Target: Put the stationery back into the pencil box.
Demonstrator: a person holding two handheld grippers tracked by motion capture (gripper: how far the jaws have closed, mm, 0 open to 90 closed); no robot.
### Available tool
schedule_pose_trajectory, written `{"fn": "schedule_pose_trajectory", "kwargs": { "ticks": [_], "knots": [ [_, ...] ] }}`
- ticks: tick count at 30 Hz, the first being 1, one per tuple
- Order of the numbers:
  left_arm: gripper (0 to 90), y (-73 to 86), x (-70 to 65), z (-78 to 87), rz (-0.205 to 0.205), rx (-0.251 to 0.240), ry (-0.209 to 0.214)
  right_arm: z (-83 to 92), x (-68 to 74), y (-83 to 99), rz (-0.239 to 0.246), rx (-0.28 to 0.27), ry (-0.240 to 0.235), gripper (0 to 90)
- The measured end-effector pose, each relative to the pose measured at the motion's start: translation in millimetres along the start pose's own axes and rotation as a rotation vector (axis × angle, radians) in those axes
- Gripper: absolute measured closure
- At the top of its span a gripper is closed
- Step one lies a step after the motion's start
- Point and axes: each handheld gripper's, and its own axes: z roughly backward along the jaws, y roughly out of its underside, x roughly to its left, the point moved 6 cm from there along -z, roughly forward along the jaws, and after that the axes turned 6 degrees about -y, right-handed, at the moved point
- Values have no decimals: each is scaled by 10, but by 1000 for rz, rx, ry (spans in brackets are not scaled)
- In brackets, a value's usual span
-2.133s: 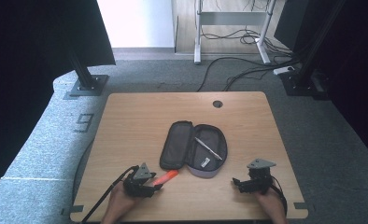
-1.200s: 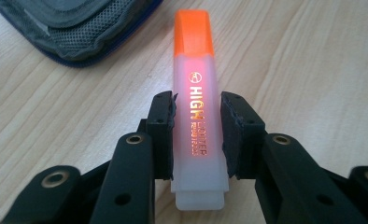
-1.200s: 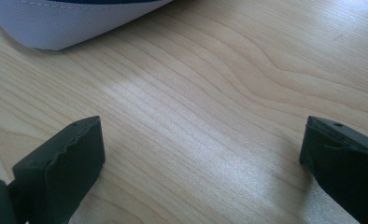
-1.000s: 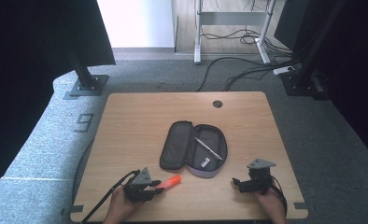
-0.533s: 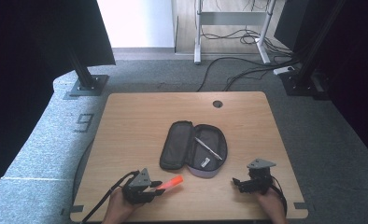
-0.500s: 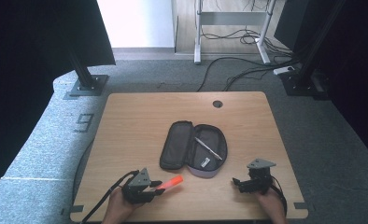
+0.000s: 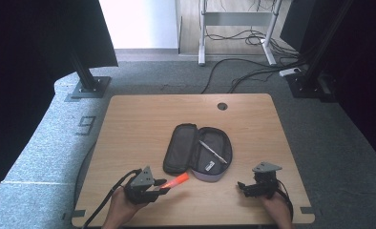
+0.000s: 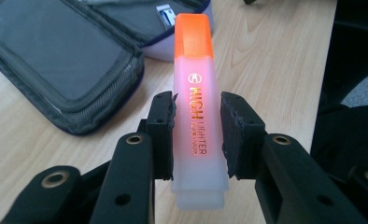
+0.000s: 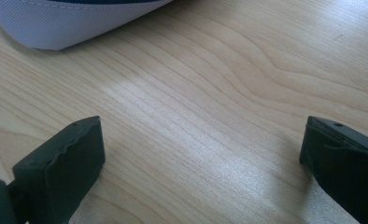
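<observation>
In the high view the left gripper (image 7: pixel 163 189) sits at the lower left of the wooden surface (image 7: pixel 138 124), its fingers closed on an orange highlighter (image 7: pixel 177 181) that points up and to the right toward the open pencil case (image 7: pixel 198 153). The highlighter's tip lies just short of the case's near edge, apart from it. In the left gripper view the two black fingers (image 8: pixel 163 135) press the pale barrel of the highlighter (image 8: pixel 195 98) from both sides, with the orange cap end reaching away toward the upper middle of the frame; it appears to be held clear of the surface, though the angle makes that hard to judge. The grey lining of the pencil case (image 8: pixel 60 60) takes the upper left there. A silver pen (image 7: pixel 213 151) lies slantwise in the case's right half.

At the lower right of the high view the right gripper (image 7: pixel 245 188) rests near the surface's front edge, well apart from the case. In the right gripper view its fingers (image 9: pixel 65 158) stand wide open over bare wood, and the pale outer edge of the pencil case (image 9: pixel 74 21) shows at the upper left.
</observation>
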Motion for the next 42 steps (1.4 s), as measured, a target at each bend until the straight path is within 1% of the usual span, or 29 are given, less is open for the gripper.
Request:
{"fn": "schedule_pose_trajectory", "kwargs": {
  "ticks": [4,9,12,15,17,20,22,25,33,35,38,42],
  "knots": [
    [667,-83,32,-15,-6,-2,-17,0,0,0,0,0,0,0],
    [667,-202,92,-68,4,-7,-26,0,0,0,0,0,0,0],
    [667,-260,126,-107,16,-11,-19,0,0,0,0,0,0,0],
    [667,-328,172,-170,20,-11,-27,0,0,0,0,0,0,0],
    [667,-364,197,-205,26,-12,-24,0,0,0,0,0,0,0],
    [667,-421,239,-271,23,-2,-35,0,-1,-1,0,0,0,0],
    [667,-458,265,-317,31,-6,-21,0,-1,-1,0,0,0,0],
    [667,-505,299,-386,26,8,-31,0,-1,-1,0,0,0,0],
    [667,-635,359,-509,24,-2,-43,0,-1,-1,0,0,0,0],
    [667,-663,379,-535,30,-12,-42,0,-1,-1,0,0,0,0],
    [667,-701,407,-581,30,-6,-48,0,-1,-1,0,0,0,0],
    [667,-768,436,-640,38,-12,-41,0,-1,-1,0,0,0,0]
  ]
}}
